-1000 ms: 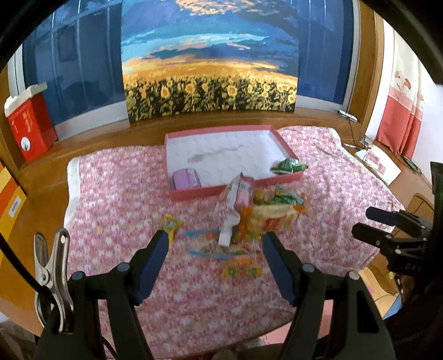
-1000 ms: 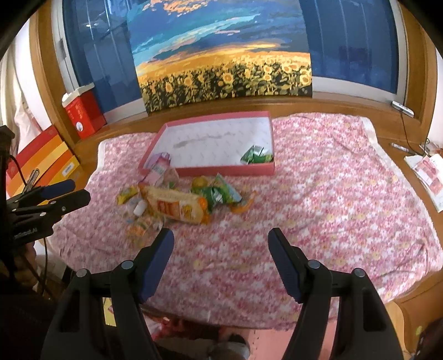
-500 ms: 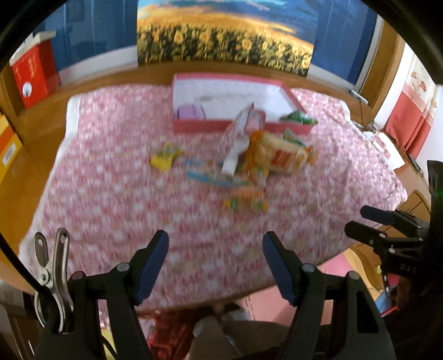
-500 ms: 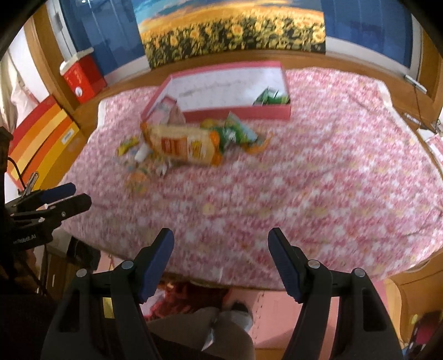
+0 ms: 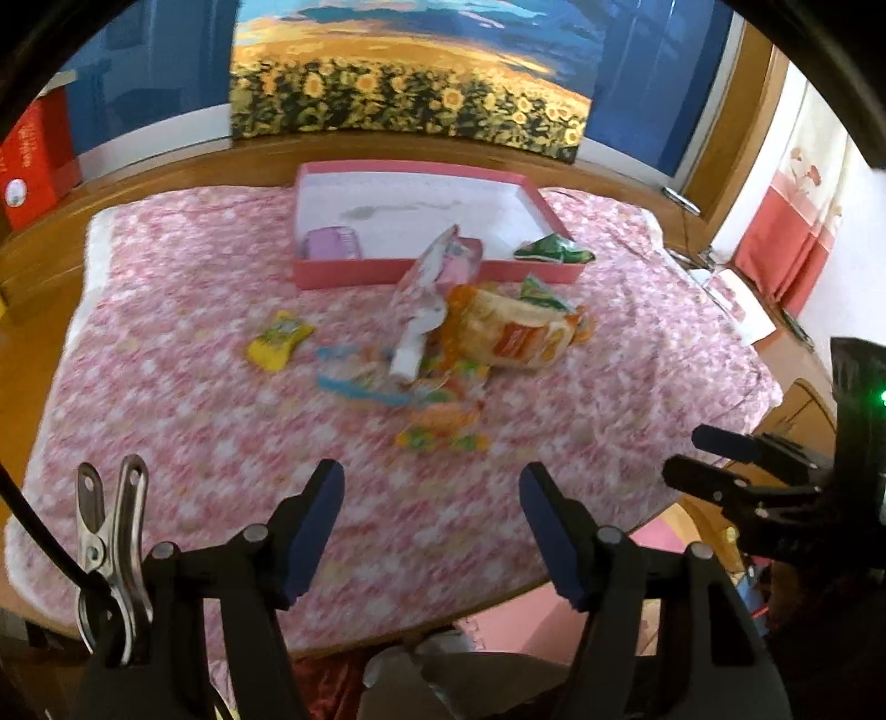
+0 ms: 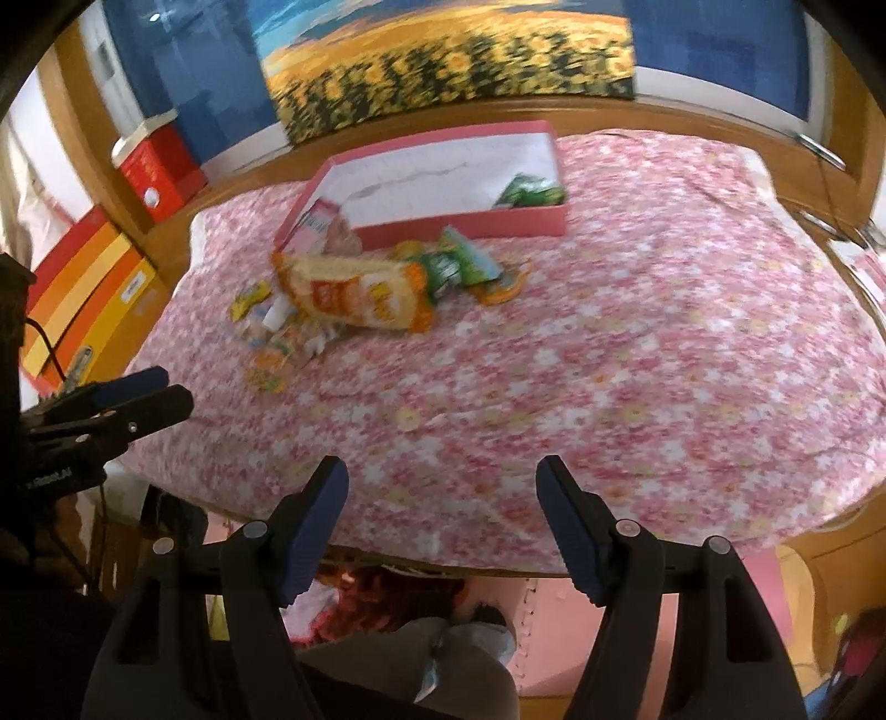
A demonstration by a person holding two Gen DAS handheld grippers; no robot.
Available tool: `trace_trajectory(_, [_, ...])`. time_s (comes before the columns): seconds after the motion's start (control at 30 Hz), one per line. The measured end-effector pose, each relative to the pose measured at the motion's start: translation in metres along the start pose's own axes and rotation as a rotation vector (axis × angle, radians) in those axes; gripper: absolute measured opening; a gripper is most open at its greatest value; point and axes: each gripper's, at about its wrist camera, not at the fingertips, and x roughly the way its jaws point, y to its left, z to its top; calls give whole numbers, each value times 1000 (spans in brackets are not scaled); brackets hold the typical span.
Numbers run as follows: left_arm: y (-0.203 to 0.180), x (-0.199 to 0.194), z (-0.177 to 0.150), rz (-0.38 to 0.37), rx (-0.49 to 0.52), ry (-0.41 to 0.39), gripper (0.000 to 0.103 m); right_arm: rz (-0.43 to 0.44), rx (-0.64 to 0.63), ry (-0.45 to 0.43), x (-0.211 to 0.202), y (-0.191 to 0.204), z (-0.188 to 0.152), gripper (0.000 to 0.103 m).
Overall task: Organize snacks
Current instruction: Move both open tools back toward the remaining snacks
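We note the snack pile (image 5: 443,354) lies ahead of the empty left gripper (image 5: 432,498), jaws wide but just narrowing, nearer it than the wide right gripper (image 6: 442,493).

Even daylight; motion blur, perhaps; fisheye-warped edges.

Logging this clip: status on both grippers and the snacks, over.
Left gripper and right gripper open, empty, short of the pile. Snack pile loose on the cloth; two packets in the pink box. Nothing in the way.

A sunflower painting (image 5: 410,94) leans against blue windows (image 6: 720,44) behind the pink floral tablecloth (image 6: 637,343).
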Motion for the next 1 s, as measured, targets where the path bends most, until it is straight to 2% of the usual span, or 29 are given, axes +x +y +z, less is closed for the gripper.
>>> trace_trajectory(0.27, [-12, 30, 16, -51, 63, -9, 70, -64, 50, -54, -21, -19, -4, 72])
trace_trajectory(0.5, [-9, 60, 23, -84, 70, 31, 67, -98, 78, -86, -34, -29, -4, 72])
trace_trajectory(0.53, [-7, 63, 23, -88, 55, 42, 62, -101, 80, -89, -35, -30, -4, 72])
trace_trajectory(0.57, [-4, 67, 23, -98, 30, 55, 51, -103, 81, -92, -35, -30, -3, 72])
trace_trajectory(0.6, [0, 69, 23, -114, 1, 68, 45, -105, 83, -95, -35, -31, -2, 72])
trace_trajectory(0.7, [6, 66, 25, -153, -41, 62, 43, -106, 82, -104, -35, -31, 2, 72])
trace_trajectory(0.87, [6, 53, 28, -162, -14, 39, 42, -93, 62, -114, -30, -25, 13, 72])
trace_trajectory(0.9, [5, 51, 27, -154, -2, 37, 39, -88, 56, -114, -28, -23, 15, 72])
trace_trajectory(0.93, [5, 48, 27, -137, 9, 31, 29, -80, 48, -114, -25, -21, 19, 72])
trace_trajectory(1.0, [6, 40, 26, -116, 21, 10, 26, -61, 31, -112, -19, -15, 25, 72])
